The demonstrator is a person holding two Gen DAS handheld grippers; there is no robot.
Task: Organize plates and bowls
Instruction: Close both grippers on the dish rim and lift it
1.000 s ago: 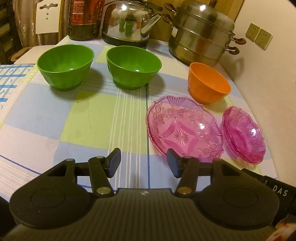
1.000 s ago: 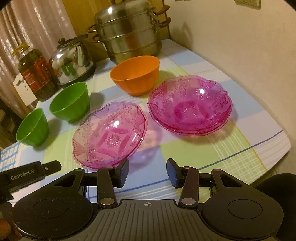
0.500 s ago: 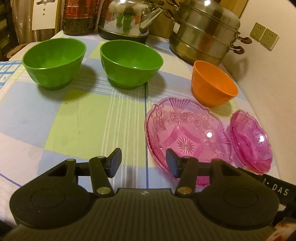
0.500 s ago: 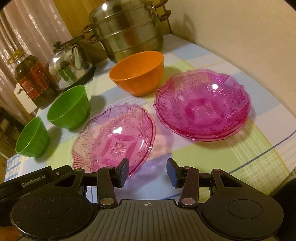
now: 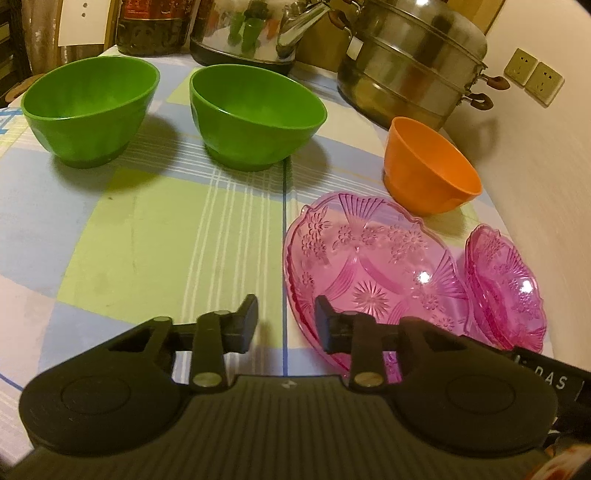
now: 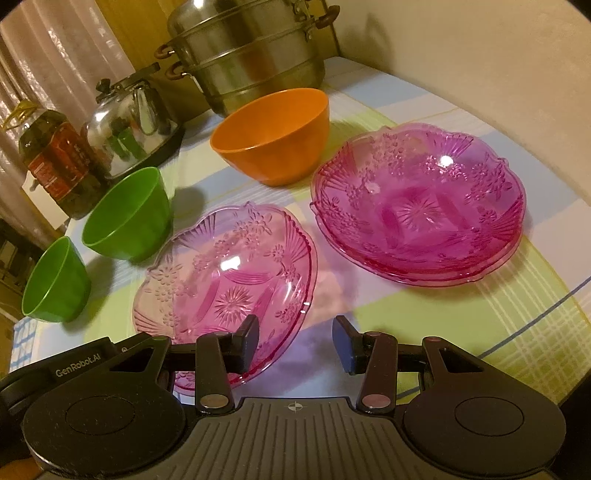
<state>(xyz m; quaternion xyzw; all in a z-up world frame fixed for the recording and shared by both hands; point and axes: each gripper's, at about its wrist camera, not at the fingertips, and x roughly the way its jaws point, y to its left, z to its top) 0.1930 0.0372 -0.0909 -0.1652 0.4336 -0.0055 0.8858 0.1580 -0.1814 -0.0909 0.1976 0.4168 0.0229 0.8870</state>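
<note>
On the tabletop the single pink plate lies between both claws, its near rim at the closing, still unclenched left claw and under the left finger of the released, empty right claw.

The desk carries a checked cloth in pale blue, light green and white, with thin stripes. A plain cream wall runs close along one side; two switch or socket plates are mounted on it. Behind the desk stands yellowish wood panelling, and beside it a sheer, pale curtain. A white chair back shows at the far edge. Lighting is warm, dim and indoor, casting soft shadows.
</note>
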